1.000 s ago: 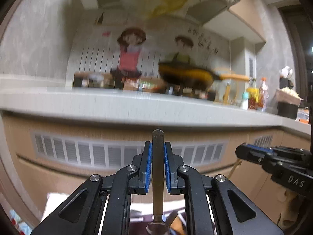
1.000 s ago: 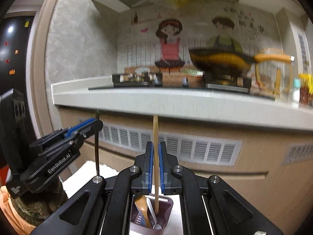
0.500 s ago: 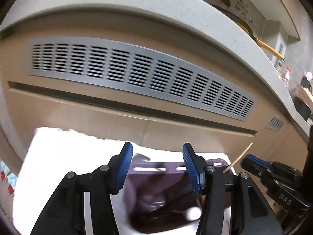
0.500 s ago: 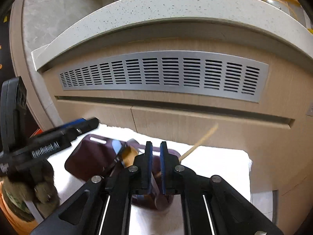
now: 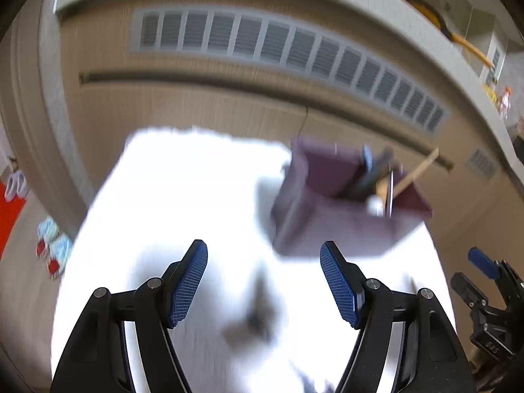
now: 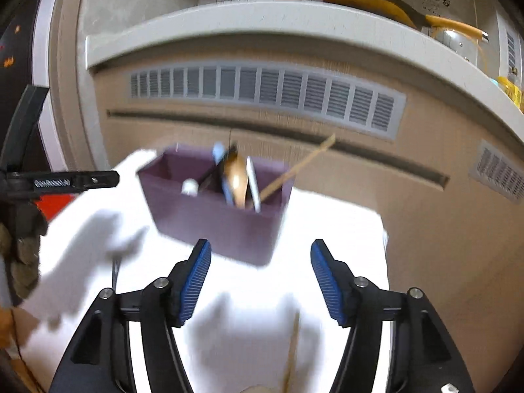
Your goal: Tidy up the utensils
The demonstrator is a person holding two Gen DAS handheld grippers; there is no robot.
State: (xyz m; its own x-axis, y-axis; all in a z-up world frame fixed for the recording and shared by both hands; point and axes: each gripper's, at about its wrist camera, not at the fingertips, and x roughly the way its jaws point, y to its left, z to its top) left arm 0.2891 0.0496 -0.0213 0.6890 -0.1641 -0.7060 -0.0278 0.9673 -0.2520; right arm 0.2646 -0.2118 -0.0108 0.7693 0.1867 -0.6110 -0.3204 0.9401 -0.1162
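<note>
Cabinet front (image 6: 327, 177) with a grey vent grille (image 6: 262, 88) fills the background beneath a pale counter edge; before it, a white-covered table (image 5: 183, 196) carries a purple utensil holder (image 6: 213, 216), standing toward the far side. Utensils (image 6: 235, 180) stand in the holder's right compartment, a wooden chopstick (image 6: 298, 167) leaning out rightward. Left tool (image 5: 263, 285) and right tool (image 6: 260, 278) both spread wide, gripping nothing, above the table, near the holder; motion blur obscures smaller items
</note>
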